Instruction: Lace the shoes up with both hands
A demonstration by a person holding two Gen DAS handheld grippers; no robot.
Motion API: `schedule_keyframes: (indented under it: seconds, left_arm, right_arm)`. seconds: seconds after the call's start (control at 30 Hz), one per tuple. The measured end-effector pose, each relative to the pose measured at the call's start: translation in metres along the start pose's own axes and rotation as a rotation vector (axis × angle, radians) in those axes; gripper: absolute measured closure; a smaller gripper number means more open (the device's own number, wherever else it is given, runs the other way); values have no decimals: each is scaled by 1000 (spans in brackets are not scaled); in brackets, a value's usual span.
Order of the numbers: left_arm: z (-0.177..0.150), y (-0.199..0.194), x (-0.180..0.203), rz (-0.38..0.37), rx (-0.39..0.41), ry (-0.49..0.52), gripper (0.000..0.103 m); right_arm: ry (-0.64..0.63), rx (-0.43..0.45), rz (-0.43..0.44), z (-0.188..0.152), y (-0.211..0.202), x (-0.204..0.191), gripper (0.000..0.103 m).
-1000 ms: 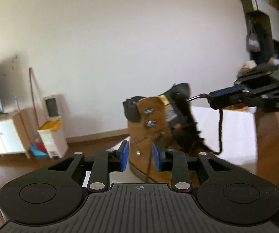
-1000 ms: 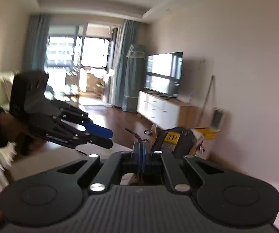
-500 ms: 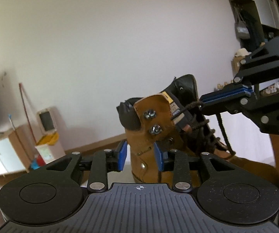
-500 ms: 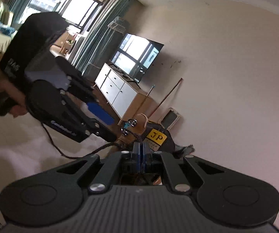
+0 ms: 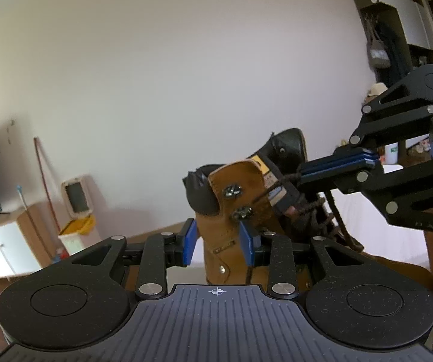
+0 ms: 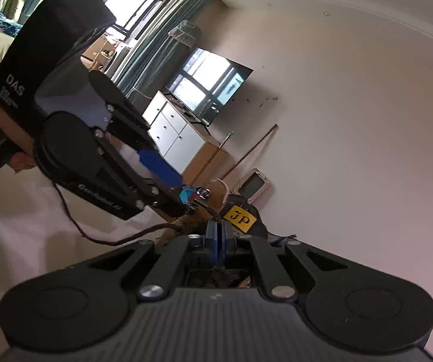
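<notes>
One boot (image 5: 231, 220) stands on the white bench (image 5: 364, 226), its lower eyelets already crossed with the one dark lace (image 5: 315, 214), while the two metal hooks (image 5: 231, 191) on the near collar flap look bare, so I judge the top lacing and the knot remain. Two hand-held grippers are at work: the right hand-held gripper (image 5: 300, 178) is clamped together on the lace just beside the tongue, and the left hand-held gripper (image 5: 218, 244) has just been opening, pads apart astride the boot's shaft.
</notes>
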State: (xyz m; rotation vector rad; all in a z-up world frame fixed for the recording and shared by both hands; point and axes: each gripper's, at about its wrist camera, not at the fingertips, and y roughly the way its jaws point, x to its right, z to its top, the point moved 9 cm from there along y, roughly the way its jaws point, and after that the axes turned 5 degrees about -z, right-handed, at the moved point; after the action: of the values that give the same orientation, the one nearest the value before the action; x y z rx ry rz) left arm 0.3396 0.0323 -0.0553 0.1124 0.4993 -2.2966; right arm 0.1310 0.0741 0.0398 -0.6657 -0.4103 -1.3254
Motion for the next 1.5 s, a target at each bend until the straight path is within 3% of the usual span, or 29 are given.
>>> schedule_keyframes:
  seconds: [0.63,1.07,1.5]
  left_arm:
    - [-5,-1,-7,8,17,-8,64]
    - [-5,-1,-12,-40,72,-18,60]
    - [-9,5,-18,-73,105,-44,59]
  right_arm:
    - [-87,-27,-57,-6,-3,-6,99]
    - [-212,-62,-117,11,33,-18,99]
    - [-324,-95,-182,7,46,-29,99]
